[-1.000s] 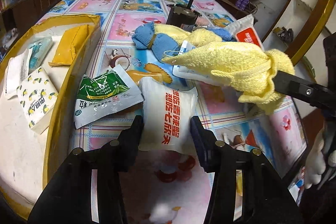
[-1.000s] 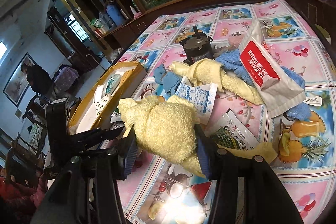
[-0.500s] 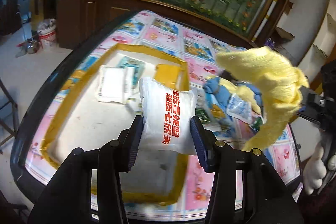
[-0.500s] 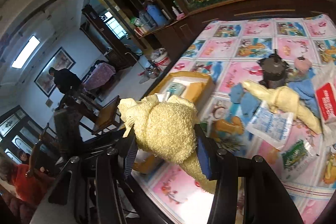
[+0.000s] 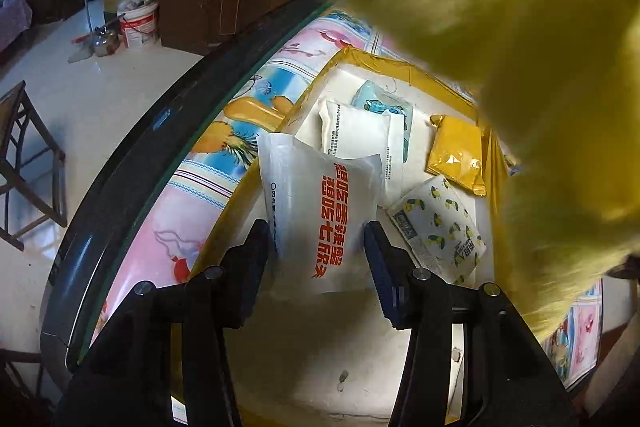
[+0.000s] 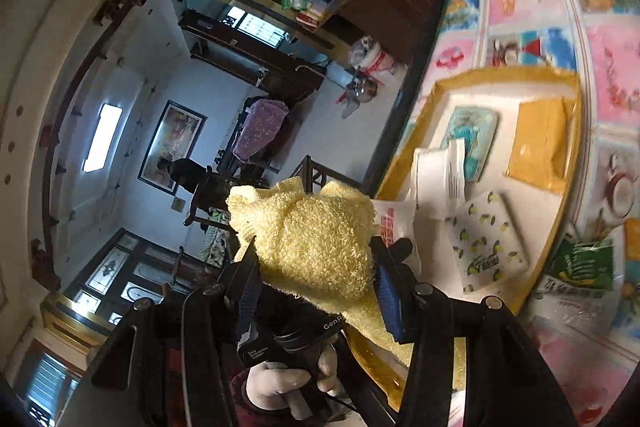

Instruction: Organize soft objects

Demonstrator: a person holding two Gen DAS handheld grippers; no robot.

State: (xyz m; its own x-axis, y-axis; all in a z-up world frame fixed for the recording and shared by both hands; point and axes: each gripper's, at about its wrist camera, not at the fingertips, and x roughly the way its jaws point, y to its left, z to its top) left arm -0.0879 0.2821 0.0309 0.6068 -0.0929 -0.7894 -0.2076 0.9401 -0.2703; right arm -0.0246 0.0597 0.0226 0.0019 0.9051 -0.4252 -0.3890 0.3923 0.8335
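A white packet with red writing [image 5: 320, 199] stands between the fingers of my left gripper [image 5: 318, 243], over the near end of the yellow-rimmed tray [image 5: 372, 61]. The jaws are opening, and the pads still touch the packet's sides. My right gripper [image 6: 316, 267] is shut on a fluffy yellow towel [image 6: 316, 243] and holds it above the tray's [image 6: 504, 75] near left corner. That towel [image 5: 520, 27] fills the upper right of the left wrist view, blurred. A gloved hand [image 6: 280, 383] grips the left tool just under the towel.
In the tray lie a white pouch [image 5: 352, 131], a teal pack [image 5: 384, 103], an orange pouch [image 5: 456, 155] and a lemon-print tissue pack [image 5: 440, 227]. A green packet [image 6: 584, 263] lies on the tablecloth beside the tray. The table's dark edge [image 5: 160, 147] and a chair [image 5: 28, 163] are left.
Both grippers swung from the pile in the middle of the table to the tray. The white packet now hangs over the tray's near end, and the yellow towel has come close in front of the left camera.
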